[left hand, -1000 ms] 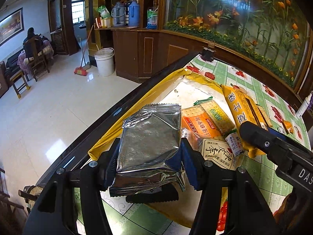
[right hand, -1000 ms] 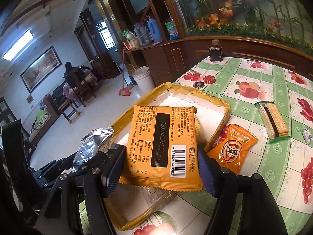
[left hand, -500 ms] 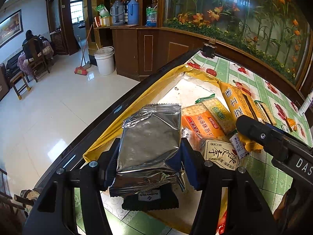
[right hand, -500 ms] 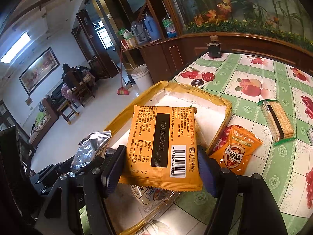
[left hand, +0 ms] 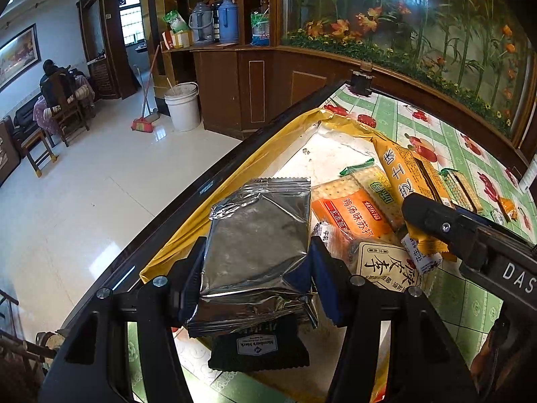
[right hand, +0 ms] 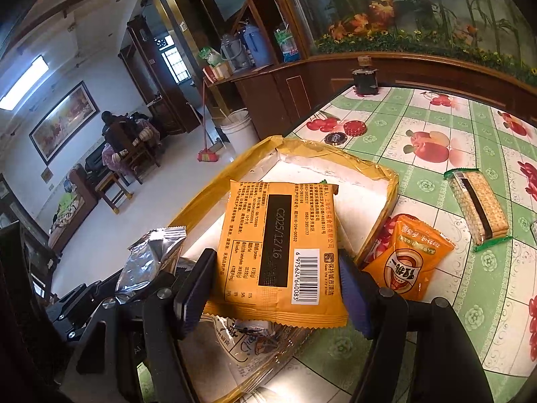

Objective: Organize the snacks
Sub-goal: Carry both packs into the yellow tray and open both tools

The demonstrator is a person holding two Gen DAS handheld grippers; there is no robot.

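My left gripper (left hand: 258, 285) is shut on a silver foil snack packet (left hand: 258, 238) and holds it above the near end of the yellow box (left hand: 235, 171). The packet also shows at the left of the right wrist view (right hand: 151, 255). My right gripper (right hand: 275, 288) is shut on an orange snack packet (right hand: 278, 241), barcode side up, above the yellow box (right hand: 335, 147). Several snacks lie in the box: an orange cracker pack (left hand: 352, 211), a green cracker pack (left hand: 376, 181) and a black packet (left hand: 258, 346).
On the green fruit-print tablecloth (right hand: 436, 114) lie an orange pouch (right hand: 409, 258) and a cracker pack (right hand: 476, 205) right of the box. A dark jar (right hand: 364, 77) stands at the far table edge. The table's dark edge (left hand: 188, 201) runs along the left, with floor beyond.
Both grippers have shifted slightly over the box with their packets still held. More of the black packet shows under the silver one.
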